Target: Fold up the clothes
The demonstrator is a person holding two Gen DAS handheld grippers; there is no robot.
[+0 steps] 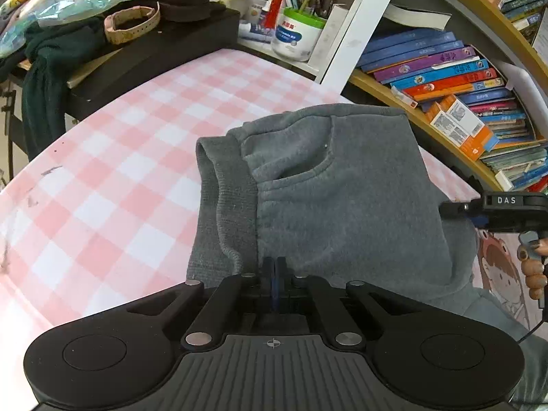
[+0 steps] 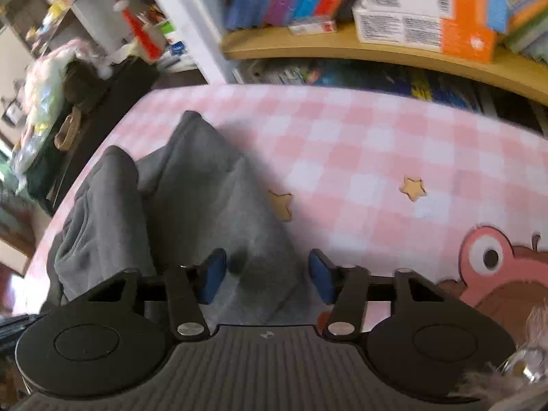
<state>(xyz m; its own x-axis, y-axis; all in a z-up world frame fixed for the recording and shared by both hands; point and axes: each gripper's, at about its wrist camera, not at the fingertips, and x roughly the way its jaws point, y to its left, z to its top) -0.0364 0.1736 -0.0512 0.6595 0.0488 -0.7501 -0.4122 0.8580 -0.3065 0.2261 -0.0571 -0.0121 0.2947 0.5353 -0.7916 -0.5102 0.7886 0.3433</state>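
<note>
Holding the grey fleece sweatpants (image 1: 335, 185) with our left gripper (image 1: 274, 274), we've got the jaws pinched right together on the fabric just beside the ribbed waistband (image 1: 222, 205), so that one's clamped tight. The pants lie folded over on the pink-and-white checkered tabletop (image 1: 113, 171), stretching toward its far edge, where the wooden bookshelf full of colourful books (image 1: 445, 78) stands. You can see a pocket opening (image 1: 294, 167) facing up in the left wrist view.

Our right gripper (image 2: 267, 274) is a different story: the jaws are spread wide, blue pads (image 2: 212, 274) well apart, nothing between them but air. It hovers over the near-right part of the grey pile, with the cloth showing under the gap. The right wrist view is kinda blurry, so we can't tell if it's touching the fabric. Two little wooden star shapes (image 2: 414, 188) sit on the tabletop, one just beside the pants' edge, near a pink cartoon print (image 2: 496, 263).
</note>
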